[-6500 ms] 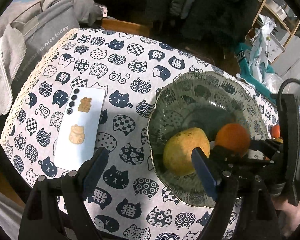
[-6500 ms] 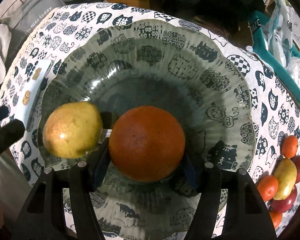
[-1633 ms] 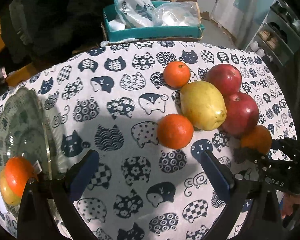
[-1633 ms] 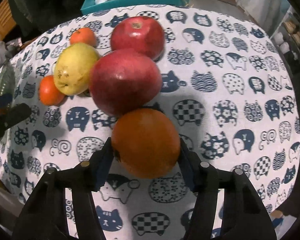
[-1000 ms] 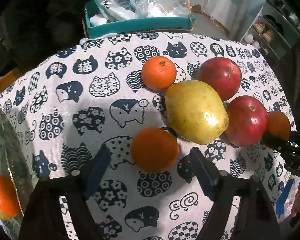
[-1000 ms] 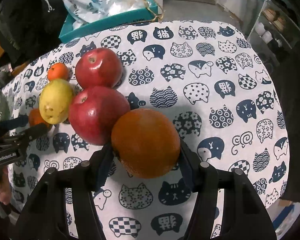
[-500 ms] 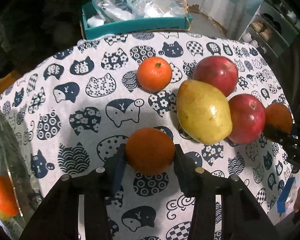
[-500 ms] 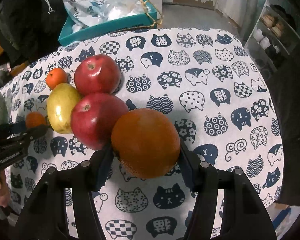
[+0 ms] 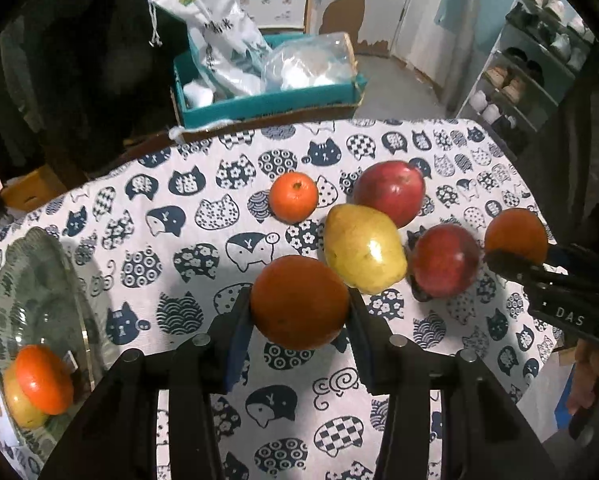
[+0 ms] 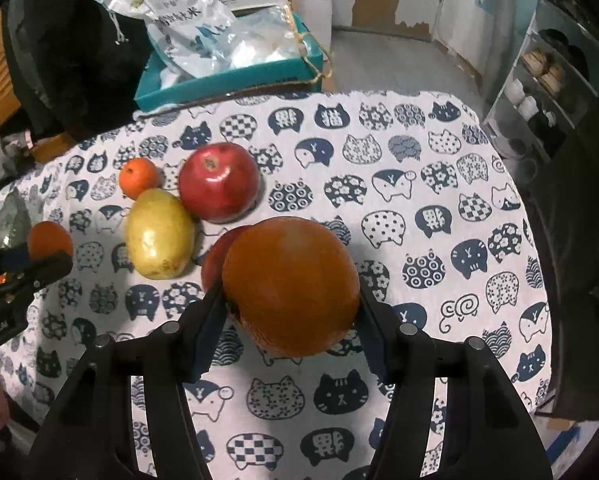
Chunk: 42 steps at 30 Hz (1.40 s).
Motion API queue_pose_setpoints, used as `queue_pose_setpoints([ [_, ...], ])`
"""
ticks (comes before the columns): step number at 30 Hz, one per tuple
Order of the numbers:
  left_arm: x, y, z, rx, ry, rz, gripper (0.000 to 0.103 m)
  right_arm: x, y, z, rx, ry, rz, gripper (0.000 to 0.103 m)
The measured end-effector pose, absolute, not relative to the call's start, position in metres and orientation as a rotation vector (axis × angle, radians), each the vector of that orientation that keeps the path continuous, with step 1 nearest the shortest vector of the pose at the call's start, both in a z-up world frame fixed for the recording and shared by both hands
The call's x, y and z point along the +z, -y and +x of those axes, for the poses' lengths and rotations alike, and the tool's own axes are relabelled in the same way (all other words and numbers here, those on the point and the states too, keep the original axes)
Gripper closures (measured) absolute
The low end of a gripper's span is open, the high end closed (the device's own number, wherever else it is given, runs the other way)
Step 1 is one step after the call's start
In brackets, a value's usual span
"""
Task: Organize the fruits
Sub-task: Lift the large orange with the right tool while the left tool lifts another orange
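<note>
gripping an orange (image 9: 299,302) between its blue pads, the left gripper (image 9: 299,320) is clenched on the fruit and holds it above the cat-print tablecloth (image 9: 203,216), just in front of a yellow pear (image 9: 363,254). the right gripper (image 10: 291,304) is likewise clamped on a larger orange (image 10: 291,284), lifted over the cloth near the table's middle; from the left wrist view that same fruit shows at the right edge beside a red apple (image 9: 445,260). on the cloth the pear lies touching a second red apple (image 9: 389,192), with a small mandarin (image 9: 294,197) just beside them. at the far left a patterned glass bowl (image 9: 31,272) sits on the table, holding an orange fruit (image 9: 43,380) resting against a yellowish one (image 9: 19,406). beyond the table edge stands a teal box (image 9: 267,102) filled with plastic bags (image 9: 219,36).
</note>
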<state>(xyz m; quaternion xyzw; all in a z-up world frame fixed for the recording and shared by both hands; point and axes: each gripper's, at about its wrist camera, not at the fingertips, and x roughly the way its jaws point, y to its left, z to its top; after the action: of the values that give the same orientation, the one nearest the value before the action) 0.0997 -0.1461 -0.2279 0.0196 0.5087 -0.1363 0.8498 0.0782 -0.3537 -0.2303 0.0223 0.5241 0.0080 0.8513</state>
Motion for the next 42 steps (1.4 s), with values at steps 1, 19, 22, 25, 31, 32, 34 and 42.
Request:
queue_pose_setpoints([
  [1, -0.225, 0.145, 0.098, -0.285, -1.067, 0.037, 0.057, -0.228, 0.352, 0.078, 0.02, -1.098, 0.043, 0.043],
  [19, -0.166, 0.108, 0.067, -0.274, -0.971, -0.05, 0.057, -0.161, 0.312, 0.064, 0.113, -0.952, 0.014, 0.043],
  [22, -0.157, 0.101, 0.063, -0.269, -0.956, -0.059, 0.057, -0.151, 0.306, 0.062, 0.128, -0.929, 0.012, 0.043],
  [25, -0.147, 0.094, 0.056, -0.259, -0.931, -0.05, 0.057, -0.141, 0.299, 0.06, 0.142, -0.908, 0.003, 0.043],
  [31, -0.129, 0.081, 0.047, -0.239, -0.888, -0.046, 0.057, -0.125, 0.284, 0.056, 0.171, -0.873, -0.01, 0.043],
  [32, -0.126, 0.08, 0.045, -0.235, -0.881, -0.044, 0.058, -0.122, 0.281, 0.056, 0.176, -0.868, -0.012, 0.043],
  [34, -0.122, 0.075, 0.043, -0.226, -0.869, -0.039, 0.057, -0.118, 0.275, 0.055, 0.186, -0.86, -0.016, 0.043],
  [42, -0.11, 0.052, 0.035, -0.195, -0.841, -0.063, 0.057, -0.1, 0.251, 0.055, 0.231, -0.829, -0.026, 0.043],
])
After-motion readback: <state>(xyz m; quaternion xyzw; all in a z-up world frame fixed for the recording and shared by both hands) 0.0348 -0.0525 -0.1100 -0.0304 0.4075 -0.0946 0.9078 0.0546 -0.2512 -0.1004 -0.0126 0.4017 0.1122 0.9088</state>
